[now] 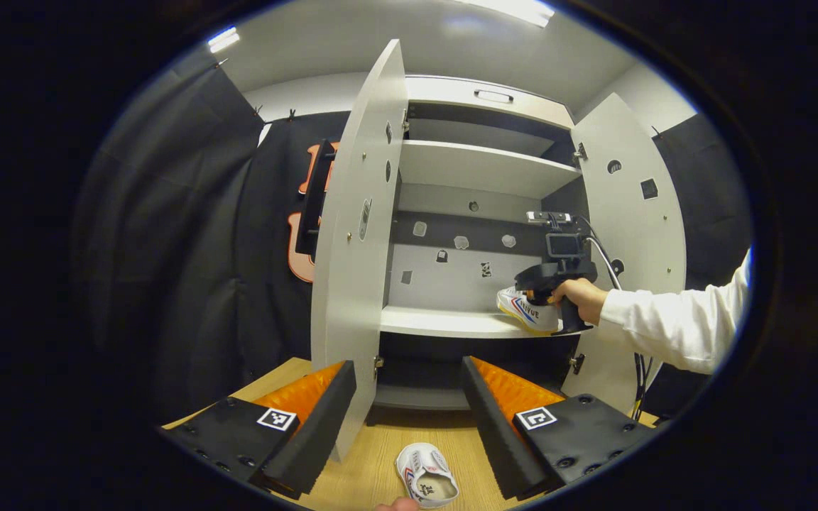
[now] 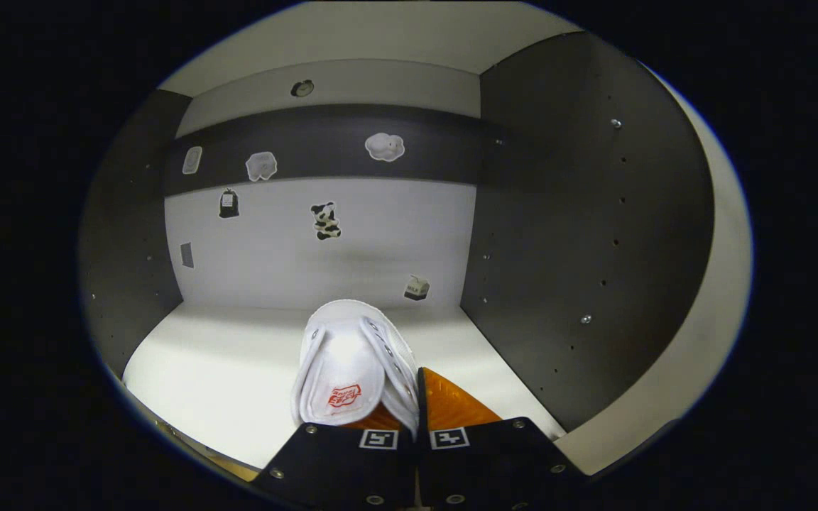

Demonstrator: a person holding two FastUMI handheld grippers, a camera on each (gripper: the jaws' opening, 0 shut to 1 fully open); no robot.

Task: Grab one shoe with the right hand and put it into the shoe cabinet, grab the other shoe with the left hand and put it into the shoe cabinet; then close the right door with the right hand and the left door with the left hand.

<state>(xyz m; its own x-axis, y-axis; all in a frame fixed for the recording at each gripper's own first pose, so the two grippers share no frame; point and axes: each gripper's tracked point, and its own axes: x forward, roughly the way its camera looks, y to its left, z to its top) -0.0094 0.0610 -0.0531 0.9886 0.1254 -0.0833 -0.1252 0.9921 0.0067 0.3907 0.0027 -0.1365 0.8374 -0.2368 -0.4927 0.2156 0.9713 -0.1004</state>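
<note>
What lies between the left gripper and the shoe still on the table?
Nothing: in the left gripper view, bare wooden table runs from the open left gripper to the shoe on the table, which sits between its fingers' line.

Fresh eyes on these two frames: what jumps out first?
The white shoe cabinet with both doors wide open. At the right end of its lower shelf, the right gripper holds a white sneaker, toe pointing inward. The second sneaker lies on the wooden floor between the open fingers of the left gripper.
</note>
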